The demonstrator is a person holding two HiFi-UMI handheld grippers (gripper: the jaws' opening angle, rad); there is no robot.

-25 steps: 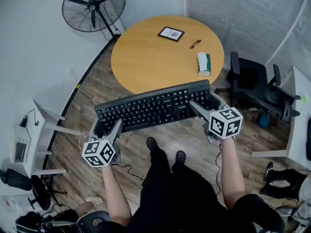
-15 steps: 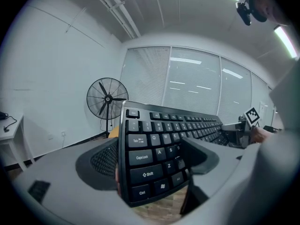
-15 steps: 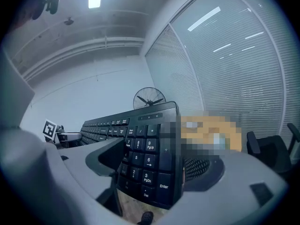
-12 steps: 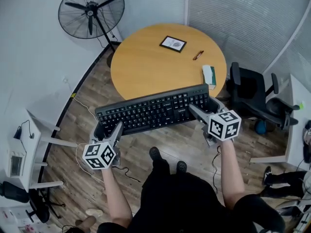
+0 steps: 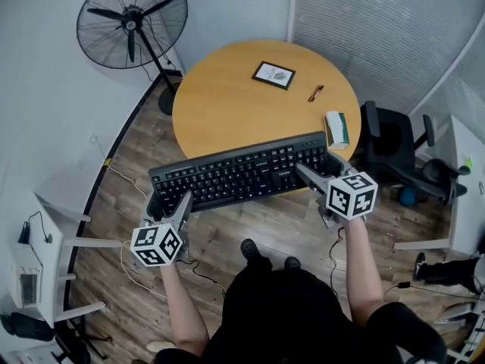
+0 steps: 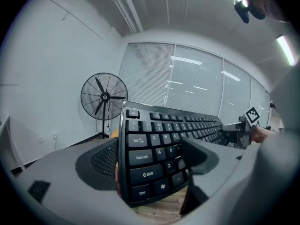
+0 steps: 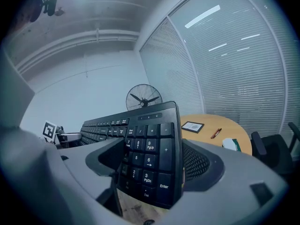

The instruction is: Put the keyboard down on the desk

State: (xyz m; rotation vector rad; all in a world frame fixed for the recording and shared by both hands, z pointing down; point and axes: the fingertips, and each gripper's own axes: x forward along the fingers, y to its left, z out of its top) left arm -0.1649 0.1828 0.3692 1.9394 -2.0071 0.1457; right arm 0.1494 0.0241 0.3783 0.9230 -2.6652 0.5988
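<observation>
A black full-size keyboard (image 5: 239, 172) hangs in the air between both grippers, over the wood floor just short of the round wooden desk (image 5: 227, 97). My left gripper (image 5: 168, 201) is shut on the keyboard's left end (image 6: 145, 163), jaws clamped above and below the Shift and Ctrl keys. My right gripper (image 5: 320, 169) is shut on the number-pad end (image 7: 150, 165). The keyboard's far edge overlaps the desk's near rim in the head view.
On the desk lie a small framed picture (image 5: 273, 74), a pen (image 5: 315, 93) and a white-green box (image 5: 336, 130) near the right rim. A standing fan (image 5: 130, 23) is at the back left, a black office chair (image 5: 398, 154) at the right, white tables (image 5: 42, 233) at both sides.
The person has stepped toward the desk carrying the keyboard; the desk and fan sit lower and nearer in the head view. Both grips are unchanged.
</observation>
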